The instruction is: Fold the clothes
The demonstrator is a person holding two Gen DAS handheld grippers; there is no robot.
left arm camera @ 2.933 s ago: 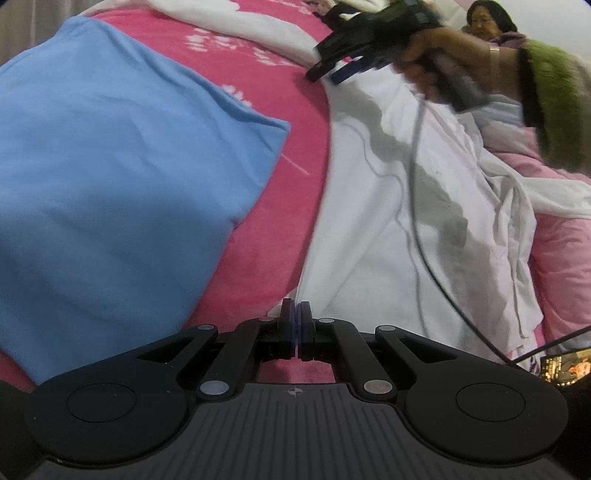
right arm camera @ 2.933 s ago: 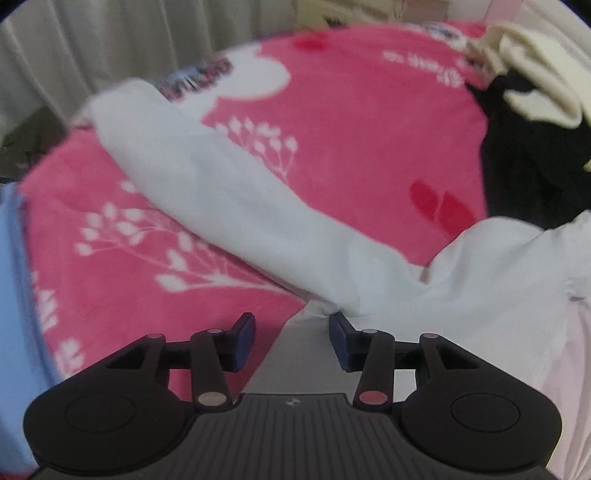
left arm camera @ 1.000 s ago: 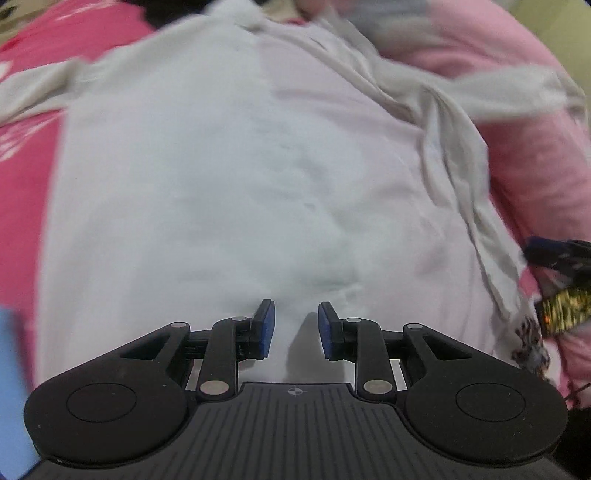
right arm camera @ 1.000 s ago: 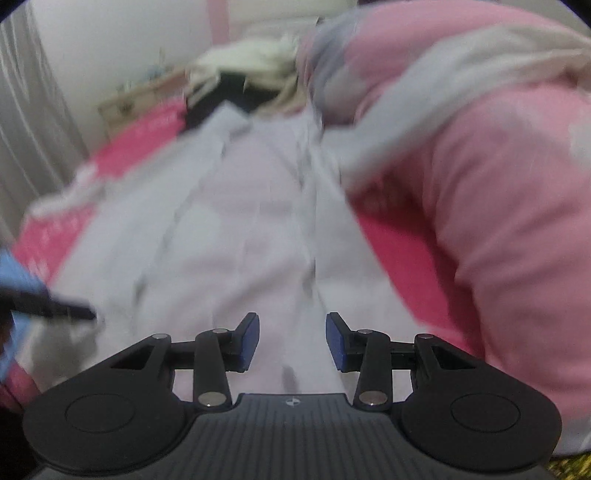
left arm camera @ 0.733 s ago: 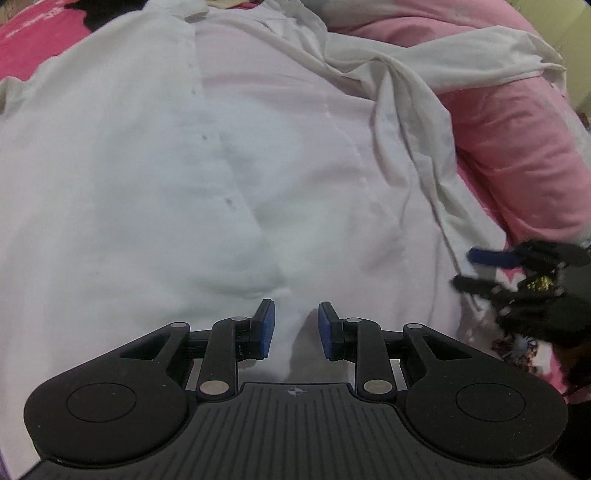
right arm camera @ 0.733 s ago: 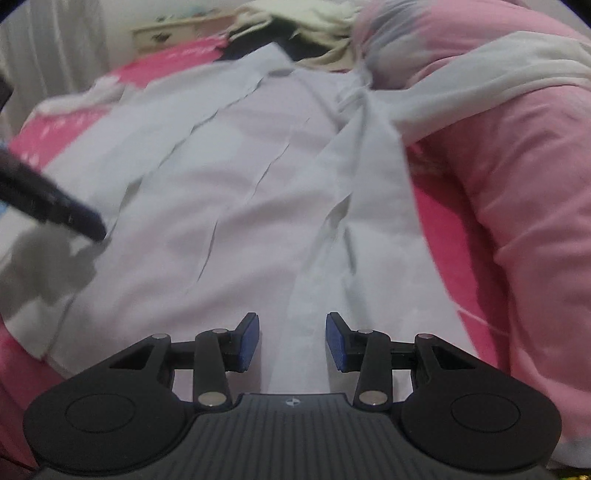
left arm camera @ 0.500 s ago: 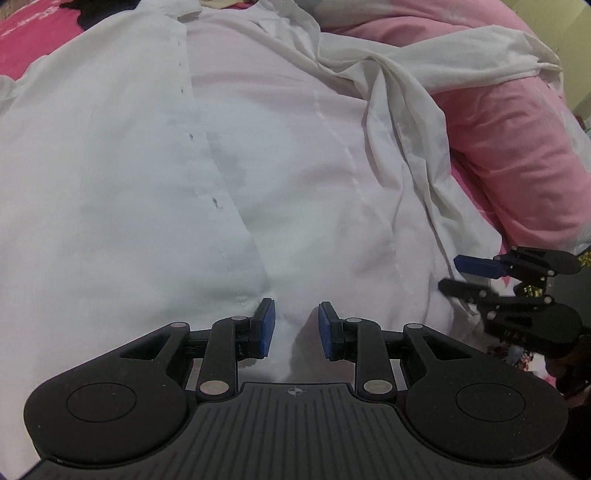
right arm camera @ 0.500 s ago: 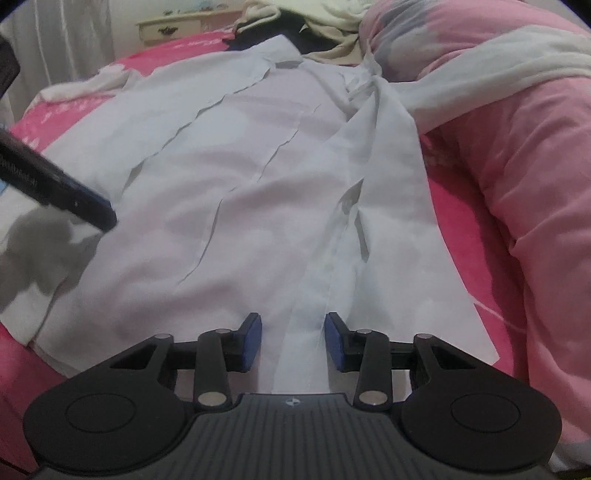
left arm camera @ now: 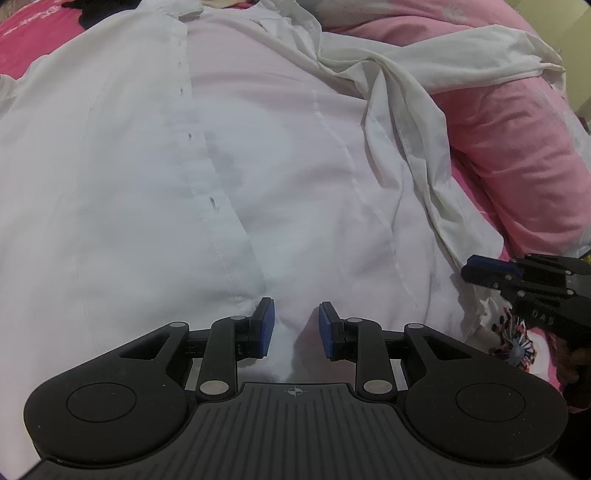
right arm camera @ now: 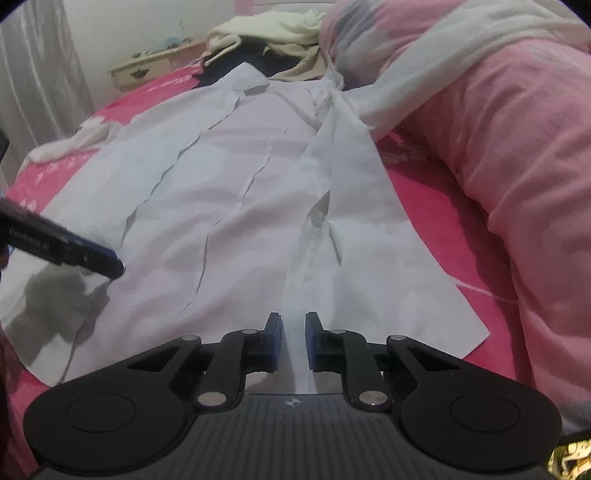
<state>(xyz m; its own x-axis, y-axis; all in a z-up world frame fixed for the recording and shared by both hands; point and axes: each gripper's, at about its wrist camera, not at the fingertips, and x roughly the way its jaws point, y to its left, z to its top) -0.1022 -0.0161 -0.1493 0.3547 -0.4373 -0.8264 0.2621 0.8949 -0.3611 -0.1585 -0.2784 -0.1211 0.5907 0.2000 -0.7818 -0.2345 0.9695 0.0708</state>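
Shirt: white shirt (left arm camera: pixel 155 184) spread flat, front up, on the hot-pink bedspread (right arm camera: pixel 417 177); collar at far end, hem toward me.
Left gripper: my left gripper (left arm camera: pixel 293 328) sits at the hem by the button placket, pads parted, small ridge of fabric between them, not clamped.
Right gripper: my right gripper (right arm camera: pixel 294 341) is at the hem on the other front panel's edge strip; gap narrow, strip runs between the pads; can't tell if they touch it.
Sleeve: right sleeve (left arm camera: pixel 461 62) is draped up over the pink quilt (right arm camera: pixel 517 155), off the flat area.
Obstructions: that quilt roll crowds the shirt's right side; front panel there is creased and doubled along the edge.
Clutter: black garment (right arm camera: pixel 236 59) and cream clothes (right arm camera: pixel 266 27) piled beyond the collar; nightstand (right arm camera: pixel 155 66) by the wall, curtain (right arm camera: pixel 40 74) at left.
Change vs 0.5 s ago: right pads have closed in noticeably; left gap unchanged; both units sit slightly closer to the hem.
Change vs 2.9 s ago: left was fully shut over the blue cloth side, now open on the shirt.
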